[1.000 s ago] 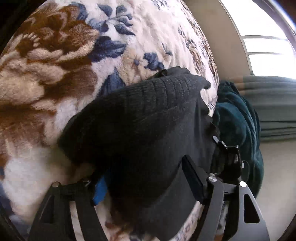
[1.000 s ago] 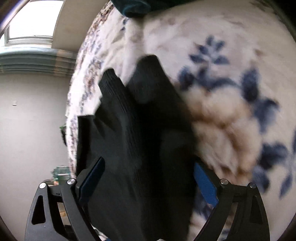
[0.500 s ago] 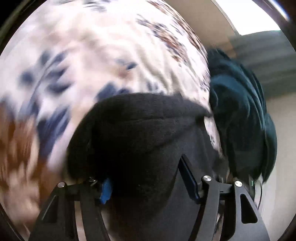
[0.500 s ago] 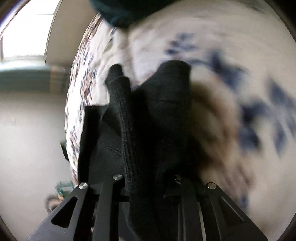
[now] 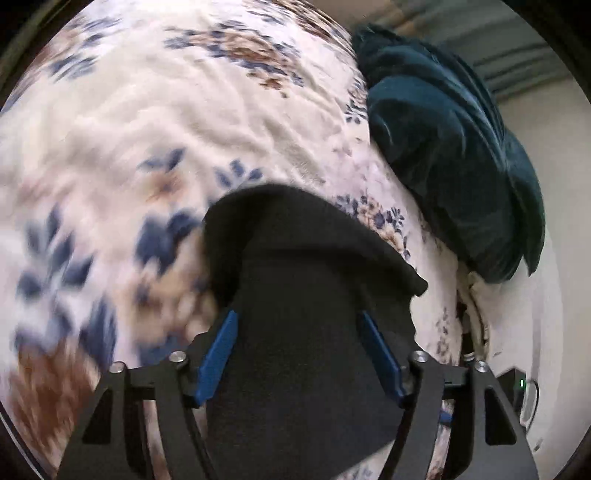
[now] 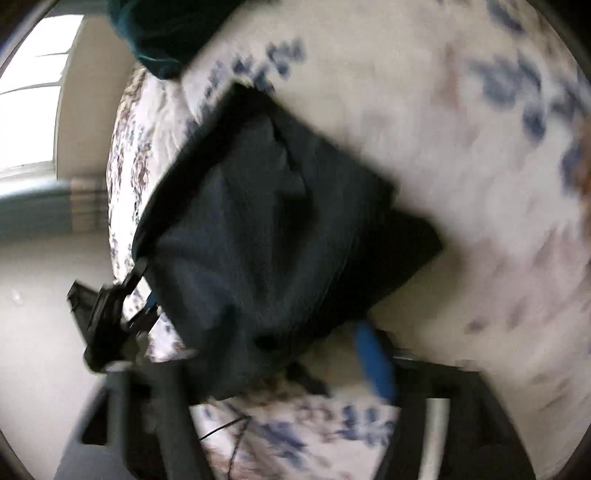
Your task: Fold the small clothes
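A black knitted garment [image 5: 306, 258] lies on a floral blanket [image 5: 184, 110]. In the left wrist view it fills the gap between the blue pads [image 5: 218, 354] of my left gripper [image 5: 297, 315]. That gripper's jaws are opening, and I cannot see the pads pressing the cloth. In the blurred right wrist view the garment [image 6: 266, 206] spreads ahead of my right gripper [image 6: 266, 343]. Those jaws are opening wide too. The right gripper's blue pad [image 6: 373, 362] stands free of the cloth, and the near hem covers the other finger. My left gripper [image 6: 110, 306] shows at the garment's left corner.
A dark teal velvet bundle [image 5: 443, 147] rests at the blanket's far edge, also seen as the teal bundle [image 6: 166, 29] at top left. The blanket [image 6: 443, 110] drops off beside a pale wall and a bright window [image 6: 29, 92]. A small device with a green light [image 5: 519, 384] sits low right.
The right gripper pinched the garment half a second ago, swept sideways, then opened and let go. The left gripper rolled and rose a little, with the garment staying between its jaws.
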### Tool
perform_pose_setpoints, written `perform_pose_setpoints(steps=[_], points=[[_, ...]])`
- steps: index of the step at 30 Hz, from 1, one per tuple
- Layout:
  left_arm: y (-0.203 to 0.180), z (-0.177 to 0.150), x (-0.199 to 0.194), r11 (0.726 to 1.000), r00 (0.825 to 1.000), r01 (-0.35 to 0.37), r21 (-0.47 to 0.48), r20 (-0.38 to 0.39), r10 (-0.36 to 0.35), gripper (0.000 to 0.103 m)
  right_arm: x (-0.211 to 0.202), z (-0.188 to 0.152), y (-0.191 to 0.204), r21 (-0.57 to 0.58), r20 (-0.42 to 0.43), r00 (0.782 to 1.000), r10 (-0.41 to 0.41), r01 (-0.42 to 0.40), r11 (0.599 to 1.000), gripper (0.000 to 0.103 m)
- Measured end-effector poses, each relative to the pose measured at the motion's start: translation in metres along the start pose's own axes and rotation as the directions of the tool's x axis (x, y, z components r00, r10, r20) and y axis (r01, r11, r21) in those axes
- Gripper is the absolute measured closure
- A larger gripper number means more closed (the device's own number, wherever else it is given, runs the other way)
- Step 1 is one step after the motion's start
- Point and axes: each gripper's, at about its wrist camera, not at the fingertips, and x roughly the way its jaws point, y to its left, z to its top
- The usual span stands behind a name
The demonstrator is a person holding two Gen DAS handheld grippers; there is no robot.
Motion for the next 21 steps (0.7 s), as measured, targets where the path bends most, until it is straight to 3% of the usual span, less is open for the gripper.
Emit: perform_pose_setpoints(steps=[2,6,9,12,21], points=[[0.008,-0.015,0.001,0.999,1.000,0.009,-0.041,-0.013,-0.010,0.034,-0.011,0.014,0.004,-0.064,0.023,0.999,-0.025,0.027,0.998,0.020],[0.010,-0.032,0.020,0.998,0.998,-0.055,-0.042,-0.028,0.054,0.034,0.004,0.073,0.010,-0.116,0.021,1.000,-0.010,0.013,0.993,0.020],[0.003,-0.028,0.033,0.992,0.992,-0.122,0.001,-0.031,0.122,0.034,0.044,0.121,0.013,-0.163,-0.068,0.998,0.009,-0.020,0.986,0.018],[-0.001,-0.025,0.039,0.982,0.982,-0.182,0.049,-0.047,0.184,0.034,0.087,0.145,0.010,-0.172,-0.200,0.980,0.017,-0.052,0.984,0.016],[-0.005,-0.020,0.055,0.971,0.972,-0.214,0.104,-0.071,0.222,0.030,0.105,0.147,0.031,-0.276,-0.300,0.953,0.036,-0.123,0.953,0.013]])
